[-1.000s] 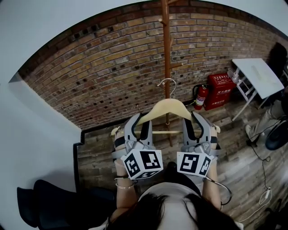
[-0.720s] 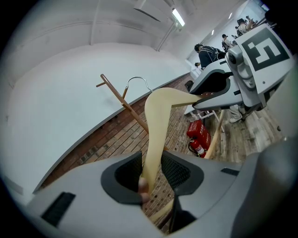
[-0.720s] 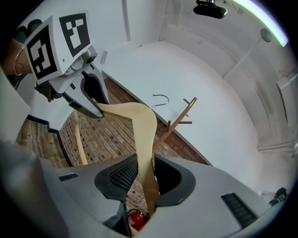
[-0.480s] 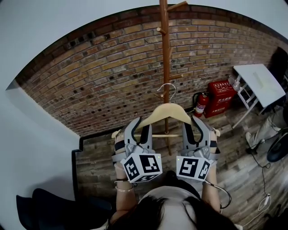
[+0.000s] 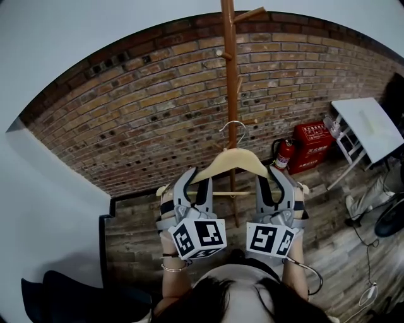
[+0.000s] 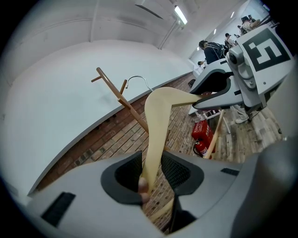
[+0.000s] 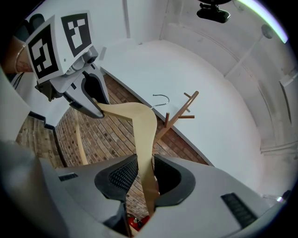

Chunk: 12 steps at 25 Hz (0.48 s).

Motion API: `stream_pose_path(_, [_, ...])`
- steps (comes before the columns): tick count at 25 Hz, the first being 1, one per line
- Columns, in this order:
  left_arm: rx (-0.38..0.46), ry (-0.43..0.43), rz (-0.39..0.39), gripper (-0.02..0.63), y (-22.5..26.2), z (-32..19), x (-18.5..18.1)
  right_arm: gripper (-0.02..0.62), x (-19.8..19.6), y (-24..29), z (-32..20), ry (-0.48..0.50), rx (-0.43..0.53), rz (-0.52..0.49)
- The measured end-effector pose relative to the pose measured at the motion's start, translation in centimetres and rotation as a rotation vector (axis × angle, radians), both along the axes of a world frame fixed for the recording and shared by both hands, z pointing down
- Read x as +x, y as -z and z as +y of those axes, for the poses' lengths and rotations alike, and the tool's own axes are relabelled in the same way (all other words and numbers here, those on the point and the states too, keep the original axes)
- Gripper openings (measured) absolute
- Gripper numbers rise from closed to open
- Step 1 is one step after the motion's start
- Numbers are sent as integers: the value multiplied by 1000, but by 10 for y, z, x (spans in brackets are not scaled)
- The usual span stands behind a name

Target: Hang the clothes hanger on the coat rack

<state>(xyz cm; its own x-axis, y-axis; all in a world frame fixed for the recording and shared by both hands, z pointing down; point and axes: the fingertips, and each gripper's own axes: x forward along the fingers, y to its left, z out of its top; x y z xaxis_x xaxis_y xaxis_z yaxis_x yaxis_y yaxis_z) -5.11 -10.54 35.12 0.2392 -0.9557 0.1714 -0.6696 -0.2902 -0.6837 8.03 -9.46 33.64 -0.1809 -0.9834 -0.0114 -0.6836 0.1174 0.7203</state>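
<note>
A pale wooden clothes hanger [image 5: 232,161] with a metal hook [image 5: 235,129] is held up level in front of the brown wooden coat rack [image 5: 231,76]. My left gripper [image 5: 184,187] is shut on the hanger's left arm [image 6: 156,135]. On the hanger's right arm [image 7: 144,148] my right gripper [image 5: 282,185] is shut. The hook [image 6: 138,81] stands close to the rack pole, below its upper pegs [image 5: 247,15]. In the right gripper view the hook [image 7: 161,99] sits left of the rack's pegs [image 7: 185,108].
A brick wall [image 5: 126,120] stands behind the rack. A red fire extinguisher [image 5: 283,154] and a red box [image 5: 311,146] stand at the wall's foot. A white folding table [image 5: 369,129] is at the right. Cables [image 5: 363,227] lie on the plank floor.
Both grippers have lifted the hanger, so the hook sits higher along the rack pole and a little closer to it. The grips have not changed.
</note>
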Motion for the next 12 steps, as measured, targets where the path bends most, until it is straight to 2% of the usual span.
stream_pose_path(12, [-3, 42, -9, 130, 1, -39, 3, 123, 3, 3, -44, 57, -14, -3])
